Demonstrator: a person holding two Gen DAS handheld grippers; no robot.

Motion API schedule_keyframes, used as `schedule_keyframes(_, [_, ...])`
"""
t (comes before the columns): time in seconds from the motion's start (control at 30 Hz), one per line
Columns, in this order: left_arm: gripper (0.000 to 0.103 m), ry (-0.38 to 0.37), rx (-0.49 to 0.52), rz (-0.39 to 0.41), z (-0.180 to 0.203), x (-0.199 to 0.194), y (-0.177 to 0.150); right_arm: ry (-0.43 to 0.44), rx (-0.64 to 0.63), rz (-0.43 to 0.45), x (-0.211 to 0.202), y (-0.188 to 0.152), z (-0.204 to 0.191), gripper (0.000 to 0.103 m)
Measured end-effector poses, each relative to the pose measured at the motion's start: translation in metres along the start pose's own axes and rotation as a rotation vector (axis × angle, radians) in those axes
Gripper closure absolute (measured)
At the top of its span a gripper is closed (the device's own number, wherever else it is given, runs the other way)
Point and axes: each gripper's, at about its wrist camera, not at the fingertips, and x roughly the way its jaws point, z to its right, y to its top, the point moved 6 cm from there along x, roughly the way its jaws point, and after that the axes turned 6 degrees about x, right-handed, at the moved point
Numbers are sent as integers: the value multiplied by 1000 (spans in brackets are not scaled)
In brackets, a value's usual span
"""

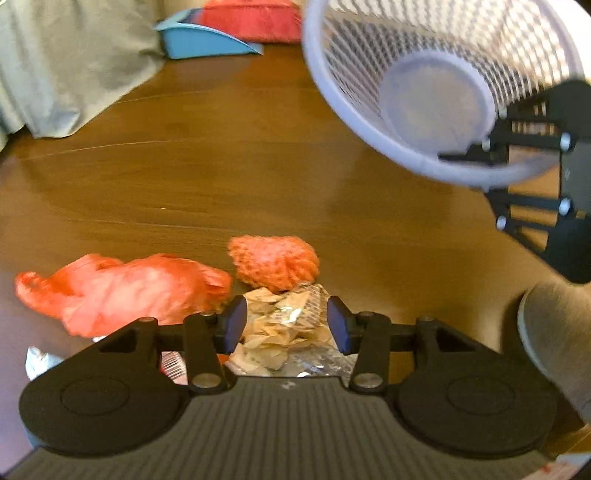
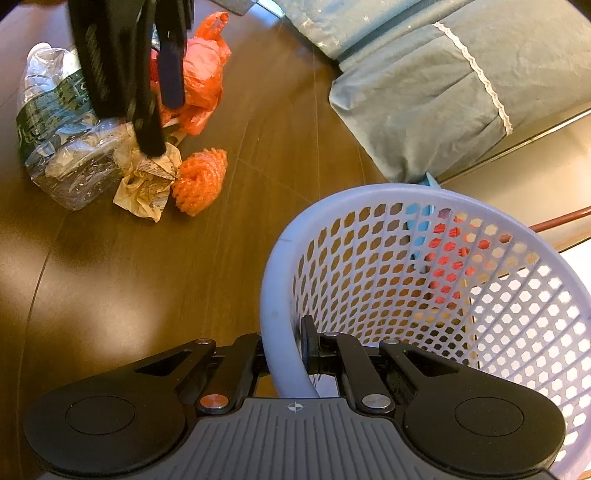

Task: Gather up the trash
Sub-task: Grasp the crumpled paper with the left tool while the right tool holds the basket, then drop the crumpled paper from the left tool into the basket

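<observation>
My left gripper hangs open over a crumpled brown paper wrapper on the wooden floor, with the wrapper showing between its blue pads. Just beyond lies an orange net ball, and to its left a red plastic bag. The right wrist view shows the same pile: wrapper, net ball, bag and a crushed clear bottle. My right gripper is shut on the rim of a pale mesh basket, held tilted above the floor with nothing inside.
A grey-green bed cover hangs down at the far side. A blue dustpan and a red cloth lie beyond the pile. A silvery scrap sits at the lower left. A grey sleeve is at the right edge.
</observation>
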Motion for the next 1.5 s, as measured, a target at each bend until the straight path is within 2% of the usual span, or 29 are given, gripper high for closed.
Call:
schedule_keyframes(0.2, [61,17,75,-68,13,29,-2,3,7,4,0,-2,0,102])
schedule_keyframes(0.27, [65,15,78,-97,12,36,-6,5,8,3,0,-2,1,102])
schedule_keyframes(0.37, [72,29,101,-87,10,31,-7,3,0,5,1,-2,0,102])
schedule_keyframes(0.6, [72,80,111,18,4,-12,11,0,-7,-1,0,-1,0,102])
schedule_keyframes(0.8, [72,120,111,148,-3,-56,51,4,-13,-6,-1,-2,-1,102])
schedule_keyframes(1.0, [72,81,150,291,16,-90,106,9,-11,-2,-3,-1,-3,102])
schedule_keyframes(1.17, [71,-3,174,373,42,-99,136,11,-6,4,-5,-2,-2,102])
schedule_keyframes(1.27, [68,-48,173,408,58,-93,147,12,-4,5,-5,-3,-2,102])
schedule_keyframes(1.3, [55,-63,169,425,62,-92,151,13,-3,5,-5,-3,-1,102])
schedule_keyframes(1.33, [36,-68,161,428,65,-89,153,14,-1,5,-4,-3,-1,102])
schedule_keyframes(1.43, [34,-62,141,421,65,-85,153,15,5,7,-5,-3,1,102])
schedule_keyframes(1.5, [34,-33,127,414,58,-88,145,13,8,10,-4,-3,2,102])
